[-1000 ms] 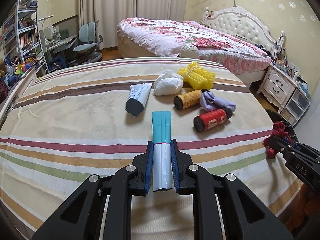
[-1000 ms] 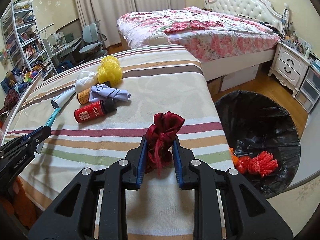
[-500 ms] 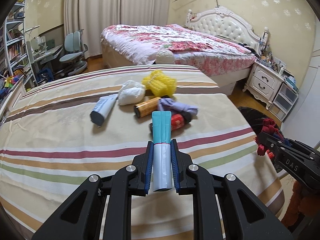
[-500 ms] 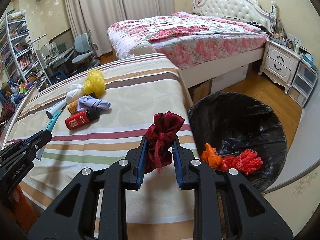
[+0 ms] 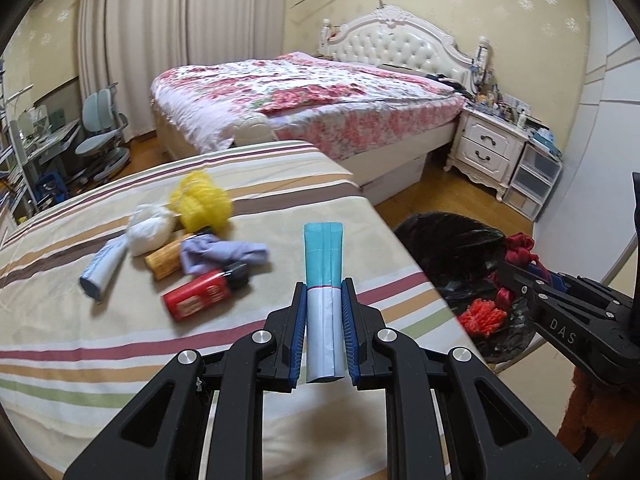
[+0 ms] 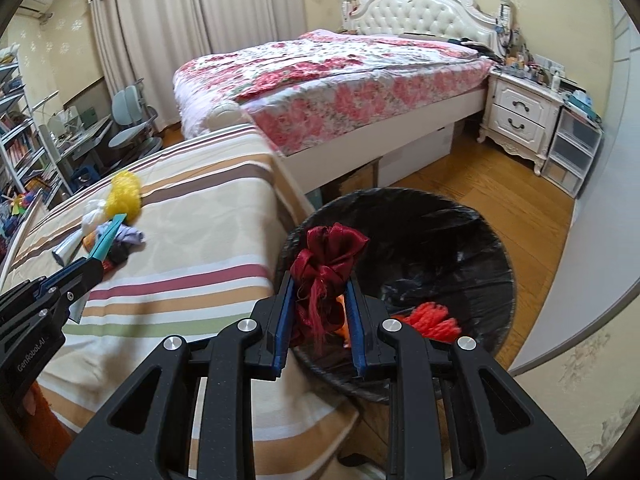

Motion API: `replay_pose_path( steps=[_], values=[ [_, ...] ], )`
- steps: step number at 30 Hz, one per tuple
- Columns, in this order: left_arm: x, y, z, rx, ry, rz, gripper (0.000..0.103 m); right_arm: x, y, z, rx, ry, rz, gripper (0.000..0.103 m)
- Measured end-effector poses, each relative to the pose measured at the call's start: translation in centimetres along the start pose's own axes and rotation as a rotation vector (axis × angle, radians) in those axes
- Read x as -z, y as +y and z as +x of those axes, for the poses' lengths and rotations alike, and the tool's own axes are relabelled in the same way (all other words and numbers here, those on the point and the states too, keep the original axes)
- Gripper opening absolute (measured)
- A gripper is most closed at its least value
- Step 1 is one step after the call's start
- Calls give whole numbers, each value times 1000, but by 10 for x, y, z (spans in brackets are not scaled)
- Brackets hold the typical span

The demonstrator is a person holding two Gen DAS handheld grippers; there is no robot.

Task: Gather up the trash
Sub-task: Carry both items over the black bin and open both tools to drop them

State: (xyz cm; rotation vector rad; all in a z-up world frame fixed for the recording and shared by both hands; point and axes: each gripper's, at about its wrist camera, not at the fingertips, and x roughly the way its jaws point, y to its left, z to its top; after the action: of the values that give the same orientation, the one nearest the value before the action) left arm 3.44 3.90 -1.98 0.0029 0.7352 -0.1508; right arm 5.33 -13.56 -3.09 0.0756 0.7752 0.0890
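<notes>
Trash is in both grippers: the left gripper [image 5: 324,332] is clamped on a flattened tube [image 5: 323,280], teal at the far end and white between the blue pads, held over the near edge of the striped bedspread [image 5: 100,340]; the right gripper [image 6: 320,316] is clamped on a dark red ribbon bow [image 6: 326,256], which hangs over the near rim of the bin [image 6: 480,240]. That bin, lined with a black bag, stands on the wooden floor just beside the corner of the striped bed, and in it lie a red-orange mesh bundle [image 6: 432,318] and something orange, mostly hidden behind the bow. More litter sits in a loose cluster on the bedspread, well apart from the bin: a red bottle with a black cap [image 5: 204,294], a crumpled lilac cloth [image 5: 220,254] touching it, an amber bottle [image 5: 166,260], a white wad [image 5: 150,230], a yellow mesh puff [image 5: 202,202] and a grey-capped white tube [image 5: 102,268]; motion blur softens them, so their exact contact is hard to judge. Beyond stand a floral bed [image 5: 312,96] and a white nightstand [image 5: 486,148].
</notes>
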Motion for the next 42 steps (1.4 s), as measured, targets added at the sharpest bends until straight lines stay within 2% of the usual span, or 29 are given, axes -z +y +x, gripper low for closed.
replay_pose_path(
  steps=[13,24,33,36,38,40,42],
  values=[
    [-18,-60,44,57,24,82,18,-10,-49,21,54,17,61,24],
    [-27,-83,71,47,51,110,18,-14,-67,38,90,35,73,24],
    [-29,-100,78,55,60,138,19,-14,-79,47,107,51,97,25],
    [-29,-106,79,47,51,159,21,-14,-82,49,114,53,103,28],
    [-29,-108,78,41,43,167,40,-14,-83,49,124,46,108,43],
    [-30,-108,77,39,31,165,52,-13,-85,49,134,39,112,48],
    [-30,-108,76,39,28,161,58,-13,-86,48,140,36,118,49]
  ],
)
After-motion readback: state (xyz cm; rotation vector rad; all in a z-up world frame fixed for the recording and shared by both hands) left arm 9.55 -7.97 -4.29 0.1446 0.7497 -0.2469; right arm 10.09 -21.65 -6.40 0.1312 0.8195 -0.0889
